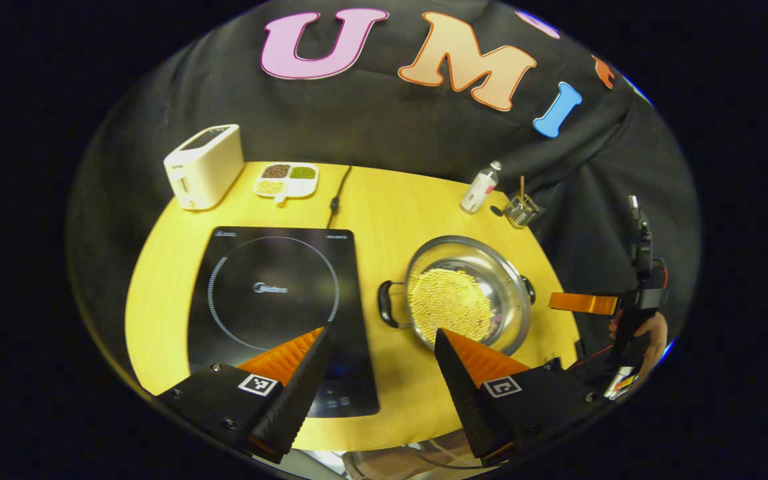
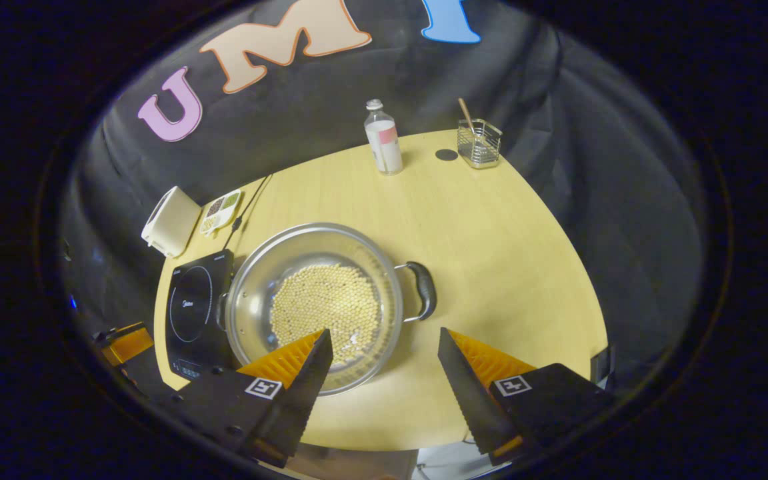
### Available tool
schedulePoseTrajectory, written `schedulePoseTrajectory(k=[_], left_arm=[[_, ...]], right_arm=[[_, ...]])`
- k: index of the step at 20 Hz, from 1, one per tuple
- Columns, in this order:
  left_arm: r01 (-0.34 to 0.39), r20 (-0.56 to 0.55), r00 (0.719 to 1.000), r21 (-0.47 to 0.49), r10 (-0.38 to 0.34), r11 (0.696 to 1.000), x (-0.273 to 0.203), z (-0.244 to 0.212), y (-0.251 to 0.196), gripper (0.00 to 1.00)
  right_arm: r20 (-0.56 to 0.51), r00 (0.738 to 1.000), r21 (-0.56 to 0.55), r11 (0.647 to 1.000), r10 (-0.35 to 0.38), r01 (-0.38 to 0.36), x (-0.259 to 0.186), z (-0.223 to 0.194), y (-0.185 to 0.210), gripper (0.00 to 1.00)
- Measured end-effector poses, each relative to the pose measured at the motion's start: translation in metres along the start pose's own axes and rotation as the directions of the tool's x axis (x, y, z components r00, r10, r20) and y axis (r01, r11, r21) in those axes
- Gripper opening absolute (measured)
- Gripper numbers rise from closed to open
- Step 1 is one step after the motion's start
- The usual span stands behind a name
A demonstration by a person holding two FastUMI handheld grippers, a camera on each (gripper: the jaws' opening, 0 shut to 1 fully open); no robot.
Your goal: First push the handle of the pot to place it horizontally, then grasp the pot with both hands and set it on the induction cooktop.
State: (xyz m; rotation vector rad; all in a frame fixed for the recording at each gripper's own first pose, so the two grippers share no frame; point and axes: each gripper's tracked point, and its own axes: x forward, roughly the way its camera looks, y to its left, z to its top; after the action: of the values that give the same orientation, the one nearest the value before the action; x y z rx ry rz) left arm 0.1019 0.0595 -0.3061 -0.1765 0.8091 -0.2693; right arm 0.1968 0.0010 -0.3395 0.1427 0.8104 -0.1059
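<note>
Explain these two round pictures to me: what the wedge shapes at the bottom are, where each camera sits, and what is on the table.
No robot here: a person carries a hand-held gripper in each hand, with a fisheye camera on each. The wedges are each gripper's own two fingers. The left hand-held gripper and right hand-held gripper are both open and hold nothing. On the yellow table sit a steel pot of beans, an induction cooktop, a white toaster, a divided dish, a bottle and a wire holder.
</note>
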Motion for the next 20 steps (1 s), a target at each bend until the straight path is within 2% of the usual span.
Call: schedulePoseTrajectory(k=[2, 8, 12, 13, 15, 19, 20], left_arm=[[0.016, -0.027, 0.999, -0.031, -0.017, 0.999, 0.015, 0.002, -0.007, 0.96], [-0.031, -0.136, 0.991, -0.088, 0.018, 0.996, 0.065, 0.0, -0.001, 0.96], [-0.059, -0.201, 0.979, -0.118, 0.035, 0.991, 0.093, -0.006, 0.001, 0.97], [-0.065, -0.213, 0.976, -0.117, 0.039, 0.991, 0.098, -0.007, 0.003, 0.97], [-0.075, -0.244, 0.969, -0.118, 0.044, 0.99, 0.109, -0.011, 0.006, 0.96], [-0.096, -0.305, 0.951, -0.14, 0.049, 0.985, 0.125, -0.021, 0.009, 0.96], [-0.1, -0.318, 0.947, -0.142, 0.05, 0.985, 0.128, -0.023, 0.01, 0.96]], right_arm=[[-0.025, 0.999, -0.006, 0.999, 0.04, -0.04, 0.012, 0.012, -0.012, 0.94], [-0.122, 0.982, -0.007, 0.989, 0.145, -0.147, 0.059, 0.03, -0.032, 0.94], [-0.218, 0.955, -0.004, 0.979, 0.2, -0.206, 0.091, 0.025, -0.03, 0.93], [-0.236, 0.947, -0.001, 0.975, 0.217, -0.223, 0.095, 0.023, -0.028, 0.98], [-0.266, 0.932, 0.009, 0.968, 0.245, -0.252, 0.104, 0.018, -0.023, 0.98], [-0.323, 0.908, 0.018, 0.961, 0.266, -0.275, 0.118, 0.009, -0.021, 0.99], [-0.332, 0.903, 0.021, 0.959, 0.273, -0.282, 0.119, 0.007, -0.02, 0.92]])
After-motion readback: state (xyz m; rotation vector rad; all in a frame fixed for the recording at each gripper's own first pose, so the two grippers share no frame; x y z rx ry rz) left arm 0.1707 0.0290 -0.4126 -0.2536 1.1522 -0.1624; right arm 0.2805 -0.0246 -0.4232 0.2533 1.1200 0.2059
